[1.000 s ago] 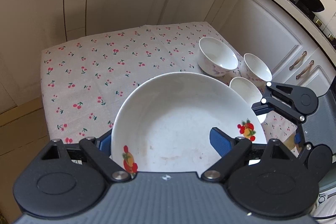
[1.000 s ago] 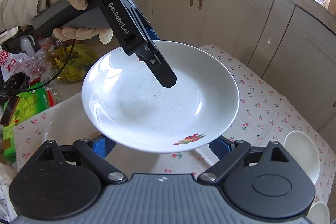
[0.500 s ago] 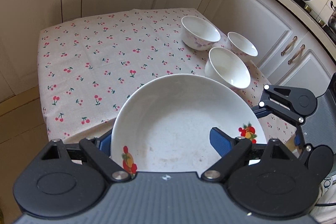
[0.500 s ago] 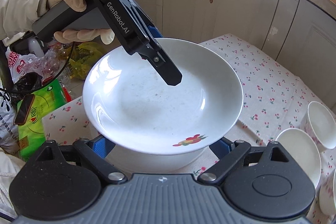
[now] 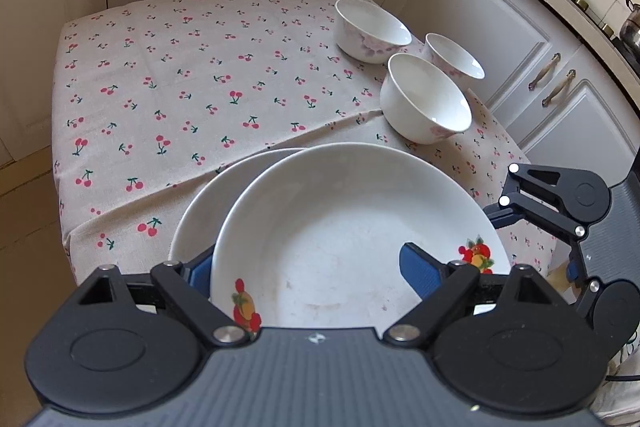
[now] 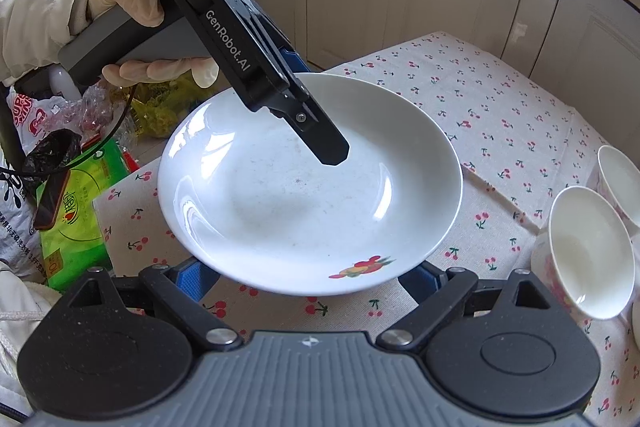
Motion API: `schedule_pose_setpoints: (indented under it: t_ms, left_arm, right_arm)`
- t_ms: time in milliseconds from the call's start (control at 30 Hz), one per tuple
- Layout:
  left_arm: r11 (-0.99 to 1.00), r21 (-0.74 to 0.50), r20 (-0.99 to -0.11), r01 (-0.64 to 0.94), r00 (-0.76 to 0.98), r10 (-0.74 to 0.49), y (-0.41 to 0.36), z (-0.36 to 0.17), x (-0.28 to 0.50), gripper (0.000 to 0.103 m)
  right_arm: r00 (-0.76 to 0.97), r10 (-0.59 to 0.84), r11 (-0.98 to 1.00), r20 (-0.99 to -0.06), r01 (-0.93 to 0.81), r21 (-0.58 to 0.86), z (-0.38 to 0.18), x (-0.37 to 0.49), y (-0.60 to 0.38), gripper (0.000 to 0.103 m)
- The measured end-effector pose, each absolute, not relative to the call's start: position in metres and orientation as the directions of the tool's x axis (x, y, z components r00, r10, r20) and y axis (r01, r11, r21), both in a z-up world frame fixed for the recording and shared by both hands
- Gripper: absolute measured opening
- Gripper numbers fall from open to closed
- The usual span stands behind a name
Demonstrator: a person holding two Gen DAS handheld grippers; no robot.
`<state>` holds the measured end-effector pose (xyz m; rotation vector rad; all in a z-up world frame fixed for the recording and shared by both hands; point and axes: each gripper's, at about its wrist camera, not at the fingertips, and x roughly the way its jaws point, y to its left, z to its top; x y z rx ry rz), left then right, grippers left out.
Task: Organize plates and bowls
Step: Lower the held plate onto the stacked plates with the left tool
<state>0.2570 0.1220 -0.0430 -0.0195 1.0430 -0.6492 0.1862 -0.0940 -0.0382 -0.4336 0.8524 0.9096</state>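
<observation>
My left gripper (image 5: 310, 267) is shut on the near rim of the top plate (image 5: 352, 227), one finger over it and one under. The plate hangs just over another plate (image 5: 196, 211) that lies at the near edge of the table (image 5: 160, 87). It sits a bit to one side of that plate, not right on top. My right gripper (image 6: 308, 279) is open, with its blue fingers wide apart under the plate's edge, holding nothing.

I think a few things could go wrong. I only pinch one small bit of a smooth rim, so the plate could tip and slip out. If I let go too high, it could bang down and chip. If I put it down off to one side, it could rock or slide. Both plates are close to the table edge, so a push could send them to the floor. My right fingers could also get caught between the two plates. The three bowls (image 5: 426, 99) stand well apart, so they look safe.

On my left gripper I can read "DAS", "Data Acquisition System" and "GenRobot.AI". A green bag (image 6: 76, 223) by the table has print I cannot read
</observation>
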Motion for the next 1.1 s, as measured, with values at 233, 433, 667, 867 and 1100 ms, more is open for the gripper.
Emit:
schedule_pose_setpoints:
  t_ms: [233, 433, 667, 867, 1100]
  left_arm:
    - [0.821, -0.296, -0.815, 0.488, 0.319, -0.484, 0.118, -0.051, 0.26, 0.09]
    - [0.822, -0.283, -0.825, 0.495, 0.311, -0.472, 0.115, -0.053, 0.263, 0.09]
    - [0.825, -0.246, -0.842, 0.509, 0.311, -0.442, 0.108, -0.056, 0.265, 0.091]
    - [0.823, -0.163, -0.873, 0.544, 0.308, -0.377, 0.096, -0.054, 0.267, 0.091]
    - [0.819, -0.151, -0.887, 0.553, 0.29, -0.359, 0.093, -0.052, 0.271, 0.091]
  right_arm:
    - [0.317, 0.503, 0.572, -0.804, -0.82, 0.035, -0.04, 0.185, -0.095, 0.097]
    - [0.318, 0.509, 0.583, -0.8, -0.811, 0.049, -0.037, 0.185, -0.098, 0.097]
    - [0.324, 0.507, 0.593, -0.799, -0.803, 0.051, -0.035, 0.183, -0.099, 0.097]
    - [0.333, 0.51, 0.609, -0.793, -0.791, 0.059, -0.035, 0.181, -0.1, 0.097]
    - [0.333, 0.516, 0.616, -0.789, -0.785, 0.072, -0.033, 0.179, -0.101, 0.097]
